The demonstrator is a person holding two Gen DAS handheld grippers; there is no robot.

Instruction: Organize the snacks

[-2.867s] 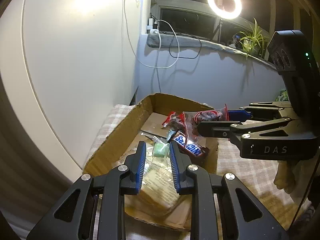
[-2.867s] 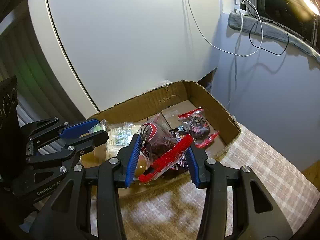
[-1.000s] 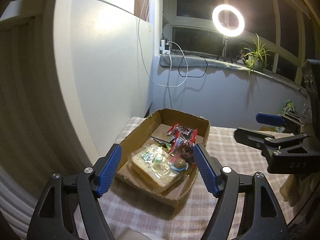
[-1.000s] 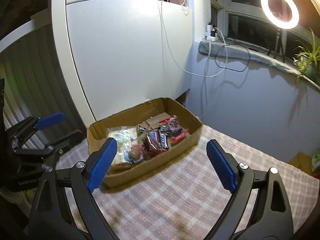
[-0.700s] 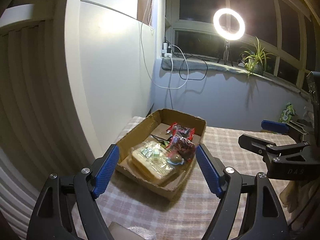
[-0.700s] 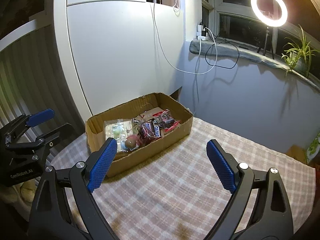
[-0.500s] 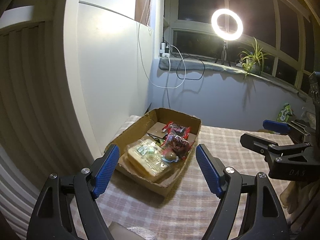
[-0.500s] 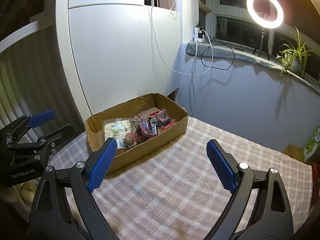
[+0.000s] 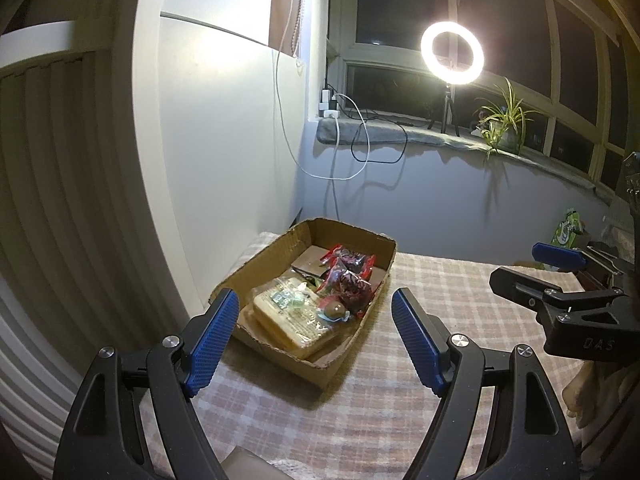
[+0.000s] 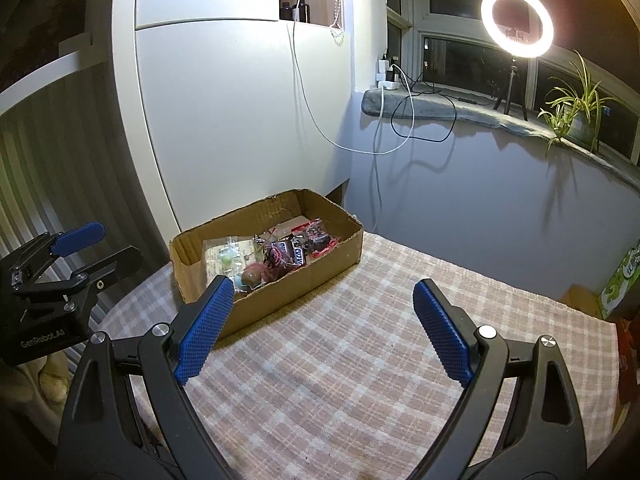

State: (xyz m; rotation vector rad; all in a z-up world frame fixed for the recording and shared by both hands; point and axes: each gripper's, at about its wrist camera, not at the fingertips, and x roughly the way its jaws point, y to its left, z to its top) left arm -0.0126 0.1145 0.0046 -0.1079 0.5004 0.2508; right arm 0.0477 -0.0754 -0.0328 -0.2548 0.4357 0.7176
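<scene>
Nearest, the left claw [image 9: 314, 338] and right claw [image 10: 322, 330] both hang spread wide and empty above the checked-cloth worktop [image 10: 360, 360]. Beyond them the open brown cardboard box [image 10: 336, 256] sits by the white wall panel, holding the snacks: a pale clear-wrapped biscuit pack [image 9: 292, 320], red wrappers [image 9: 348, 276] and a round brown sweet [image 10: 251, 278]. Farthest, a glowing ring light [image 10: 517, 21] and a spider plant [image 10: 576, 114] stand on the sill

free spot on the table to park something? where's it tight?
Bare checked tablecloth between the cardboard box and both open grippers: left gripper, right gripper. Box interior is crowded: cracker pack, red wrappers, round candy.
</scene>
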